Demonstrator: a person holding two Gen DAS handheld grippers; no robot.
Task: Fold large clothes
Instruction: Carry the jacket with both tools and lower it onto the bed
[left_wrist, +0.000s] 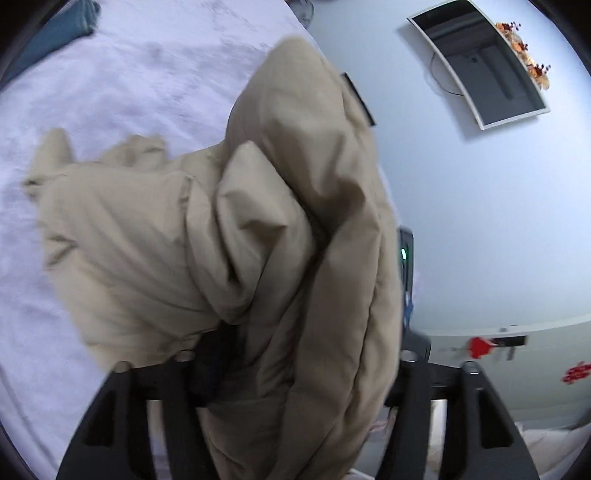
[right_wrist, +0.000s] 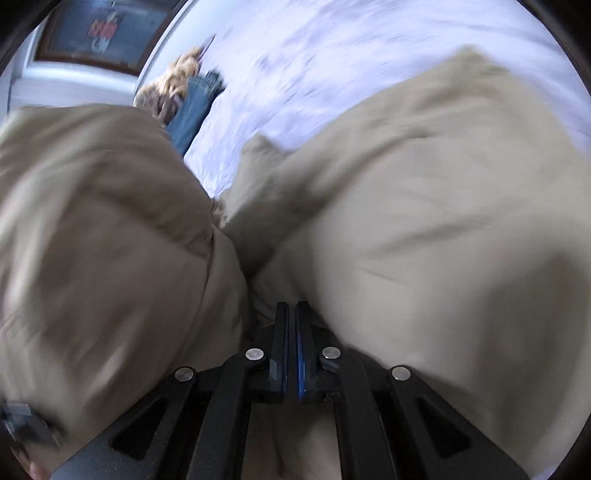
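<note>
A big beige padded jacket (left_wrist: 258, 236) is bunched up and lifted over a white bed (left_wrist: 122, 85). In the left wrist view it drapes over my left gripper (left_wrist: 306, 332) and hides most of both fingers; only the right finger's edge (left_wrist: 406, 258) shows beside the cloth. In the right wrist view the jacket (right_wrist: 424, 221) fills both sides, blurred. My right gripper (right_wrist: 293, 314) has its fingers pressed together, with the jacket cloth bulging right at their tips.
Blue jeans (right_wrist: 192, 110) and a brown furry item (right_wrist: 173, 85) lie on the white bed (right_wrist: 332, 55). A teal garment (left_wrist: 55, 33) lies at the bed's far corner. A white wall carries a framed mirror (left_wrist: 480, 66) and red decorations (left_wrist: 480, 347).
</note>
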